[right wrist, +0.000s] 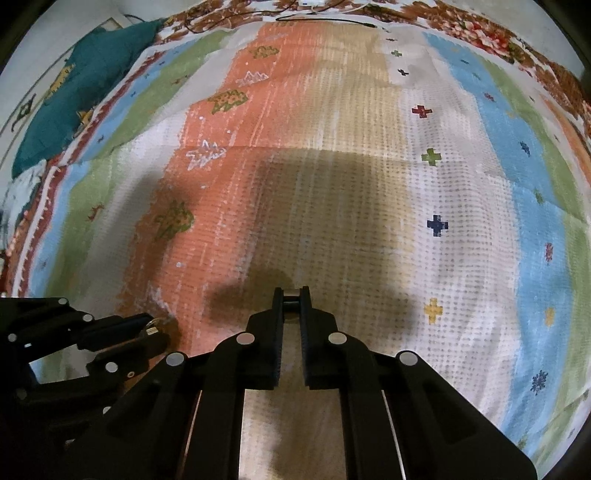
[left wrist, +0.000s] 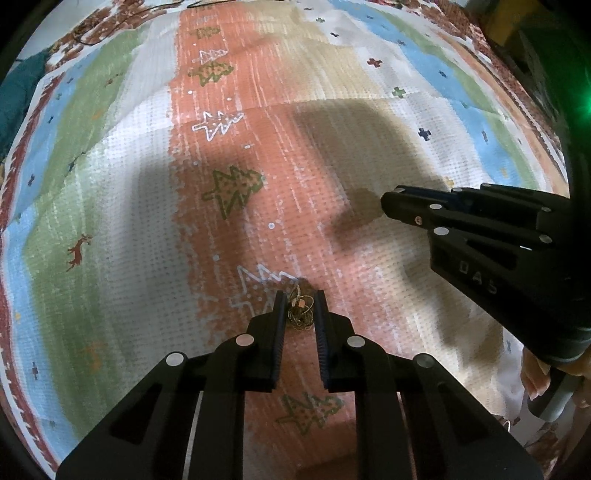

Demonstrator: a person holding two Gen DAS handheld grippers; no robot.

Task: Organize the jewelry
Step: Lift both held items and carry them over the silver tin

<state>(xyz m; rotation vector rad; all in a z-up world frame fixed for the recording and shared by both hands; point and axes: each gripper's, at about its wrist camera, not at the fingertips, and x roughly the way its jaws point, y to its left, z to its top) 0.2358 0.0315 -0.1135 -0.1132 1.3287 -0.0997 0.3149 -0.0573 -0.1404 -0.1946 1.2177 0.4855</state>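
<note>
Nearest in the left wrist view: left gripper [left wrist: 300,308], pointing steeply down, black ribbed fingers [left wrist: 277,332] clenched on a small tangle of gold-coloured chain jewelry [left wrist: 300,313], which rests on the orange stripe of the patterned cloth [left wrist: 129,206], just right of a white tree outline. Right of it and a little farther: right gripper [left wrist: 388,201], tips down on the beige stripe, well apart from the left one.

Nearest in the right wrist view: right gripper [right wrist: 291,301], fingers [right wrist: 275,332] pinched on a small dark piece with a pale top edge [right wrist: 291,295], too small to name, down on the cloth [right wrist: 461,258]. At lower left, left gripper [right wrist: 159,328] with a glint of gold jewelry [right wrist: 152,326] at its tips.

Farther out: teal cushion [right wrist: 99,74] at the far left edge, dark cable [right wrist: 325,18] along the far border.
</note>
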